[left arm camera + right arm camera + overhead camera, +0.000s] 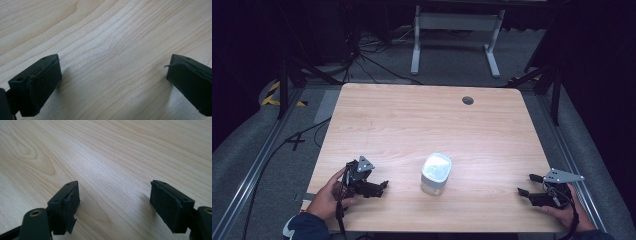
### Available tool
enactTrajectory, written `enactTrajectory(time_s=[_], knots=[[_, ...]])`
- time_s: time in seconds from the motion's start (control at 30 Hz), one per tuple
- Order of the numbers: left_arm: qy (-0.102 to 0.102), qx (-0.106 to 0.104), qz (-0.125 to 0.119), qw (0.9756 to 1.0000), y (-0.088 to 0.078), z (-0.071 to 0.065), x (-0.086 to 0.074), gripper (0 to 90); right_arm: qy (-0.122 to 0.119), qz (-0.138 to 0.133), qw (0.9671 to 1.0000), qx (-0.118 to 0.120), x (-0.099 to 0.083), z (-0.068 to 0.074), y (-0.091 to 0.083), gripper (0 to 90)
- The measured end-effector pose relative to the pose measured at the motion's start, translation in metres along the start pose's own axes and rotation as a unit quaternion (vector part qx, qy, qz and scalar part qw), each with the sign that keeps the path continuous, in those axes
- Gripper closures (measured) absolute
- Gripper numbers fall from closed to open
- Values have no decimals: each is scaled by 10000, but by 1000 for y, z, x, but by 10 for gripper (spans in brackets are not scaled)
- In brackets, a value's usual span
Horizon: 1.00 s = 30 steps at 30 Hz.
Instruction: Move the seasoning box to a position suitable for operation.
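The left gripper [384, 186] rests near the table's [412, 120] front left corner, jaws spread wide with nothing between them. The right gripper [528, 184] lies near the front right corner, jaws also wide apart. Between them, near the front edge, stands a white container [435, 173].

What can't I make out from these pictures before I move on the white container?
- White container: the high view is too glary and small to show what it is, or whether it has a lid.
- Left gripper: the high view shows it from above, too small to judge its opening; its own view shows jaws wide apart.
- Dark round spot on the table: too small to identify.
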<state>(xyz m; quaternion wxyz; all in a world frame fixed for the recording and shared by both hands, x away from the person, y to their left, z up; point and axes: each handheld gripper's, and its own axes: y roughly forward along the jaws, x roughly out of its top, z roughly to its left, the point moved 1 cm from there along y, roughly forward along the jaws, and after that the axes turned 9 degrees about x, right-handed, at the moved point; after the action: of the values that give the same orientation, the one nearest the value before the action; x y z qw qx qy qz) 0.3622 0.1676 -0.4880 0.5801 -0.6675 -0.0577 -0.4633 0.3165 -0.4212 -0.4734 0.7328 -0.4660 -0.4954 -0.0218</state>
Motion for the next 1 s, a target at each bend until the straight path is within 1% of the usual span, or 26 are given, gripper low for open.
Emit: enactTrajectory(time_s=[0.1, 0.13, 0.27, 0.3, 0.33, 0.37, 0.4, 0.43, 0.47, 0.5, 0.53, 0.57, 0.6, 0.63, 0.67, 0.7, 0.77, 0.83, 0.87, 0.97, 1.0], knots=[[5, -46, -14, 10000, 1, 0, 0, 1, -4, 2, 10000, 3, 0, 0, 0, 237], [35, -46, -16, 10000, 0, 0, 0, 4, -11, 4, 10000, 7, 0, 0, 0, 237], [9, -75, -16, 10000, 1, 0, 0, 3, -41, 14, 10000, 10, 1, -1, 0, 240], [50, -108, -31, 9999, 2, 0, 1, 3, -53, 59, 10000, 19, 1, -1, 0, 244], [70, -159, -10, 9998, 2, 0, 2, 4, -37, 115, 9999, 39, 3, -1, 0, 282], [72, -156, -23, 9999, 3, 0, 2, 2, -18, 169, 9999, 11, 6, -1, -1, 370], [58, -128, -13, 9999, 2, -1, 2, 1, 13, 154, 9999, -10, 9, 0, -2, 385], [74, -135, -42, 9999, 2, -2, 2, 1, 63, 0, 10000, -11, 15, 0, -2, 420], [122, -178, -23, 9998, 1, -3, 1, 1, 122, -213, 9997, 45, 23, 1, -3, 482], [122, -178, -23, 9998, 1, -3, 1, 3, 122, -213, 9997, 45, 23, 1, -3, 482], [225, -245, -41, 9994, 0, -4, 0, 3, 110, -407, 9991, 96, 31, 2, -4, 522], [256, -259, -41, 9993, -1, -4, -1, 4, 40, -591, 9980, 199, 41, 3, -5, 562], [220, -261, -25, 9994, -2, -5, -1, 5, -52, -752, 9968, 285, 53, 5, -5, 651], [234, -265, -9, 9994, -2, -5, -1, 7, -123, -823, 9956, 439, 63, 7, -4, 683], [234, -265, -9, 9994, -2, -5, -1, 6, -123, -823, 9956, 439, 63, 7, -4, 683], [239, -247, -48, 9994, -2, -6, -2, 6, -190, -856, 9950, 486, 70, 9, -1, 713], [238, -258, -48, 9994, -2, -6, -2, 6, -326, -898, 9932, 661, 84, 14, 5, 766], [264, -234, -68, 9994, -2, -6, -2, 6, -472, -921, 9916, 772, 98, 19, 11, 800], [239, -261, -48, 9994, -2, -6, -2, 6, -535, -946, 9906, 837, 106, 21, 15, 819], [220, -257, -35, 9994, -2, -6, -2, 6, -764, -1041, 9851, 1137, 135, 34, 28, 878], [213, -264, -46, 9994, -2, -6, -2, 6, -873, -1088, 9823, 1248, 145, 40, 33, 890]])
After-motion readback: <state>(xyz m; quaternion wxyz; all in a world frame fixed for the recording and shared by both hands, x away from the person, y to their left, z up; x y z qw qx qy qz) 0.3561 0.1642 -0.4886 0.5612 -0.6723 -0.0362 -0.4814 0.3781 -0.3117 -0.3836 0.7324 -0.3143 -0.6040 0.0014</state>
